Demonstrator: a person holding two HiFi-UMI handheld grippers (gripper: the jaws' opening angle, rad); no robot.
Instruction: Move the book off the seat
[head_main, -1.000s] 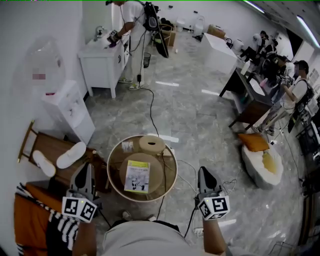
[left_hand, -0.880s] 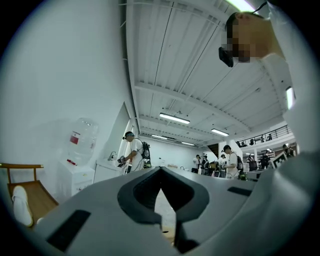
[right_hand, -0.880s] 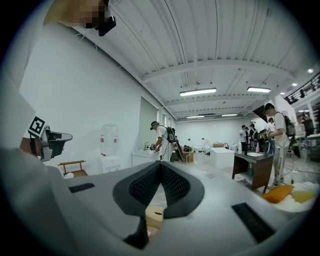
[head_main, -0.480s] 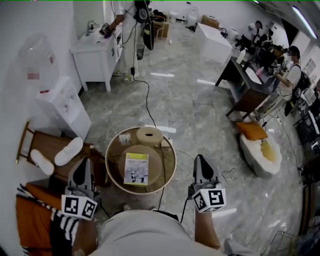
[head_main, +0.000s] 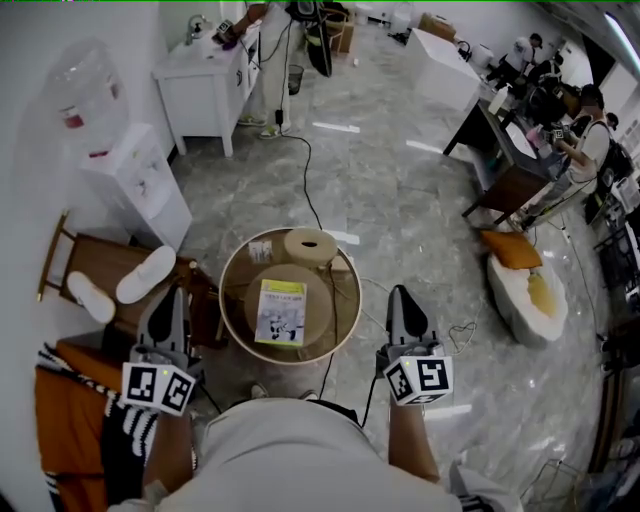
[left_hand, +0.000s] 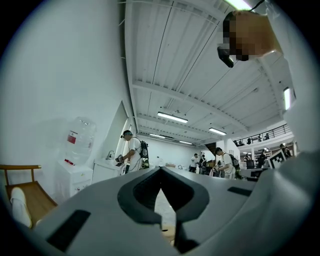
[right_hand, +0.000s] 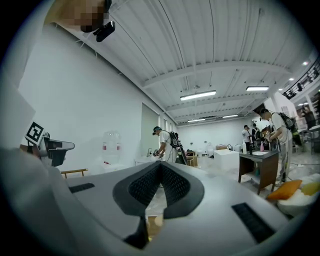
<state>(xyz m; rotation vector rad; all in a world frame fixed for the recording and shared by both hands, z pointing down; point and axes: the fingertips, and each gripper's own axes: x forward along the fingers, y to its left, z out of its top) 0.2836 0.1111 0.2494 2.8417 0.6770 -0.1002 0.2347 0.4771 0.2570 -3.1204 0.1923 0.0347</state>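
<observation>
The book (head_main: 281, 312) lies flat, cover up, on the round tan seat (head_main: 320, 318), a little toward 9 o'clock of the seat's middle. A pale hoop (head_main: 226, 300) rings the seat, and a tan roll (head_main: 308, 246) stands at the book's 12 o'clock, at the hoop's far edge.

The left tongs (head_main: 170, 298) hang at the book's 9 o'clock, outside the hoop and well apart from the book. Their tips are pressed together with nothing between them. The right tongs (head_main: 400, 296) hang at the book's 3 o'clock, also outside the hoop. They too are closed tip to tip and empty. Both point toward 12 o'clock, roughly level.

At 9 o'clock of the left tongs, a wooden chair (head_main: 95, 275) carries two white slippers (head_main: 145, 275). A water cooler (head_main: 135, 185) stands against the wall at the chair's 12 o'clock. A black cable (head_main: 305, 195) runs over the marble floor (head_main: 400, 200) from the roll toward 12 o'clock.
</observation>
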